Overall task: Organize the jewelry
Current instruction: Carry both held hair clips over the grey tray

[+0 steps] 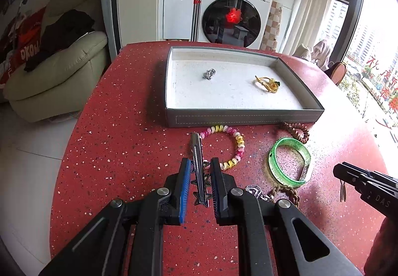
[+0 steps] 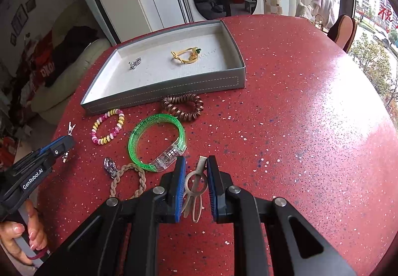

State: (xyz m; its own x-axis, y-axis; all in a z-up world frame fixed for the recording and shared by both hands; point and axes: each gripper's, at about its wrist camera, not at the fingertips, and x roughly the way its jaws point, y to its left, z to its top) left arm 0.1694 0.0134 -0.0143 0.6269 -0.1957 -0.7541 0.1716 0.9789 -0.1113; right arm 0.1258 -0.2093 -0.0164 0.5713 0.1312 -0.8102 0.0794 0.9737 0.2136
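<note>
The left gripper (image 1: 200, 164) pinches a dark metal hair clip (image 1: 197, 164) above the red table's (image 1: 112, 126) near edge; the right gripper (image 2: 195, 164) pinches a beige hair clip (image 2: 195, 184). Beyond them, a beaded bracelet (image 1: 232, 144), green bangle (image 1: 289, 161), brown coil tie (image 2: 182, 105) and braided band (image 2: 129, 180) lie unsorted before the tray (image 1: 243, 118). Inside, near its far edge, rest a silver piece (image 1: 209, 74) and a yellow tie (image 1: 267, 83). Roughly a third looks done.

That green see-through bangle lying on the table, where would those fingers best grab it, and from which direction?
Grip the green bangle across its thin green band, on the arc farthest from the clear clasp block. Come straight down from above, one finger inside the ring and one outside. It lies flat and open in the middle, and the band is narrow there.
</note>
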